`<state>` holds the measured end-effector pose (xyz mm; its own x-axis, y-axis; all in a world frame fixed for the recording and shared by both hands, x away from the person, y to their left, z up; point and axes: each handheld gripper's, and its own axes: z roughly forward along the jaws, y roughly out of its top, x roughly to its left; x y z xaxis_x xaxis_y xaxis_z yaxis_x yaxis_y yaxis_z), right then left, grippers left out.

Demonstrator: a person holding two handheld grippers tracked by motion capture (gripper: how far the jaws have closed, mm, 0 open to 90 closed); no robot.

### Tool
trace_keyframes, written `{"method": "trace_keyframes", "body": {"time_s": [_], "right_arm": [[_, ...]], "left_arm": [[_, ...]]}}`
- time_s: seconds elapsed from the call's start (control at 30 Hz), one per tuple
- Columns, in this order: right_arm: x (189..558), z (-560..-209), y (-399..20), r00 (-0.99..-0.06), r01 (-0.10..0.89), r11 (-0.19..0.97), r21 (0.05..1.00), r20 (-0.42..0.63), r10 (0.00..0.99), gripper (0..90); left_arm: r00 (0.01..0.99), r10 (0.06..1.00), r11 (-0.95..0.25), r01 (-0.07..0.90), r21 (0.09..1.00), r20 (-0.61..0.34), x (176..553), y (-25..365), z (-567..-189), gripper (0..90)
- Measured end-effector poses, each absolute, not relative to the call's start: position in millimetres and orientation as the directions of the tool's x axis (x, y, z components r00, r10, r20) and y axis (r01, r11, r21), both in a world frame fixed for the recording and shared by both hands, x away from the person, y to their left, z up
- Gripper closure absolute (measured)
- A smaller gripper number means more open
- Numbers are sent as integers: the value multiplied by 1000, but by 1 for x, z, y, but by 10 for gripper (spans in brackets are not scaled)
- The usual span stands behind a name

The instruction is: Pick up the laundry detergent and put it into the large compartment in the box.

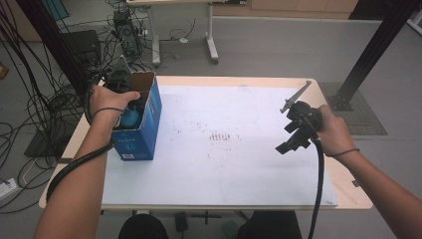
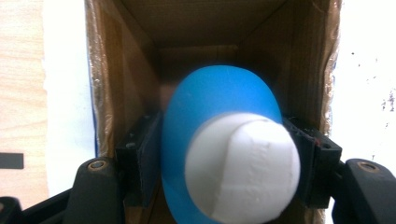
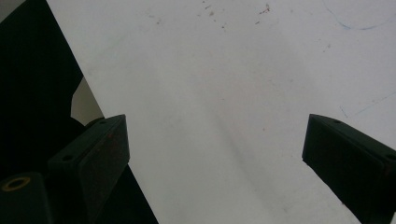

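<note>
Blue bottle between left fingers

Hidden and cut-off parts

Bottle: blurred in the left gripper view, its lower end cut by the bottom edge; in the high view mostly hidden by the left hand and the box wall. Left gripper: jaw tips hidden beside the bottle. Box floor: dark, unclear. Right gripper: both jaws cut off at the bottom edge.
</note>
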<state>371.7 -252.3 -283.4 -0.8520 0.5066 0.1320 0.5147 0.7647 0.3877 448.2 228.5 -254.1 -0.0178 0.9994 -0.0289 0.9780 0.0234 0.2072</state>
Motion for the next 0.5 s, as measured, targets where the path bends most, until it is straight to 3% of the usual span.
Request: {"method": "trace_keyframes", "body": {"time_s": [0.5], "right_arm": [[371,-283,-250,-855,510,767,391,130,502,77]], "left_arm": [[-9,1000,10,974,224,-5,444,222,-240,319]]}}
